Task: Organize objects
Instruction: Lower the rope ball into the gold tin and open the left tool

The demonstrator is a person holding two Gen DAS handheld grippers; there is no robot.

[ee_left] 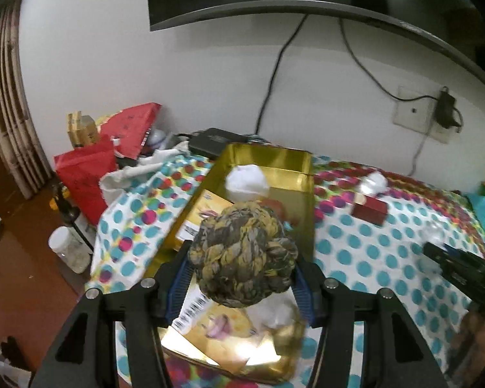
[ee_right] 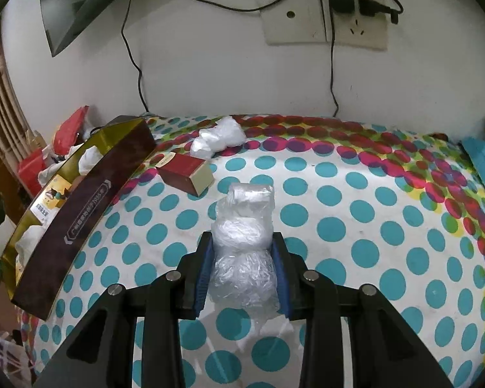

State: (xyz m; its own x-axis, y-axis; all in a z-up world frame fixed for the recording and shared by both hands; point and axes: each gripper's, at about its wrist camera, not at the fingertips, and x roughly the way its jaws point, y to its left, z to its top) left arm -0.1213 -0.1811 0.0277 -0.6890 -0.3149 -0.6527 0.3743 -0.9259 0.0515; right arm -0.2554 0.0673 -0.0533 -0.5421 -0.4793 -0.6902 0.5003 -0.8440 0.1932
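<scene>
A: What did the left tongs (ee_left: 244,274) hold?

B: A knobbly dried ball (ee_left: 244,258), clamped across its middle above the near end of the gold tin (ee_left: 304,168). It looked light and crumbly, best gripped gently at its widest part.

A: And the right tongs (ee_right: 242,271)?

B: They pinched a clear plastic-wrapped bundle (ee_right: 244,242), right of the tin, over the dotted desk (ee_right: 371,226). Soft, probably slippery. Farther off, just beside the tin's far end, lay a red box (ee_right: 184,173) and a white wad (ee_right: 218,137).

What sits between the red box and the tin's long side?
Right wrist view: only bare dotted cloth lies between the red box and the tin.
</scene>
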